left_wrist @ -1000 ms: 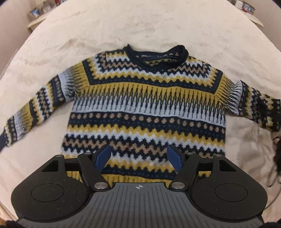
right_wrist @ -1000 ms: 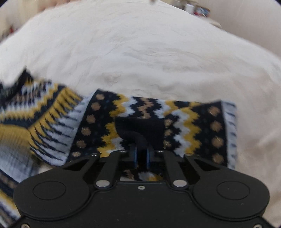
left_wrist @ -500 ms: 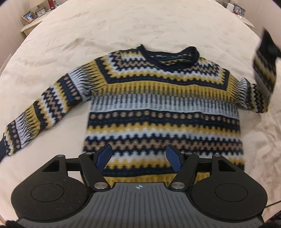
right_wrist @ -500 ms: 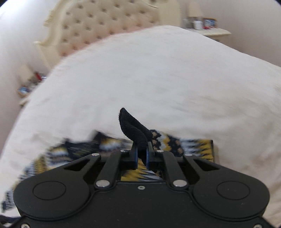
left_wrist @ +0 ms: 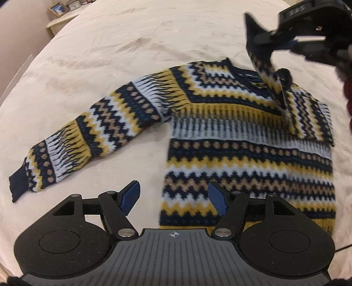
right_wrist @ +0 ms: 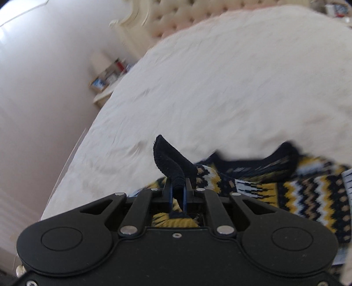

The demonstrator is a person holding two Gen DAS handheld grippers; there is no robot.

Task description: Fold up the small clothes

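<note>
A small navy, yellow and white patterned sweater (left_wrist: pixel 242 149) lies flat, front up, on a cream bed cover. Its left sleeve (left_wrist: pixel 88 140) stretches out to the left. My right gripper (left_wrist: pixel 283 41) is shut on the dark cuff (right_wrist: pixel 169 160) of the right sleeve and holds it in the air above the sweater's collar; the sleeve (left_wrist: pixel 272 74) hangs folded over the right shoulder. My left gripper (left_wrist: pixel 173 195) is open and empty, just in front of the sweater's bottom left corner.
The cream bed cover (left_wrist: pixel 132 44) spreads all around the sweater. A bedside table with a picture frame (left_wrist: pixel 57 8) stands at the far left. A tufted headboard (right_wrist: pixel 187 15) and a small shelf (right_wrist: pixel 107 77) by the wall show in the right wrist view.
My right gripper has lifted the right sleeve cuff and carried it left, over the sweater's chest. My left gripper has shifted left, toward the sweater's bottom left corner, still open.
</note>
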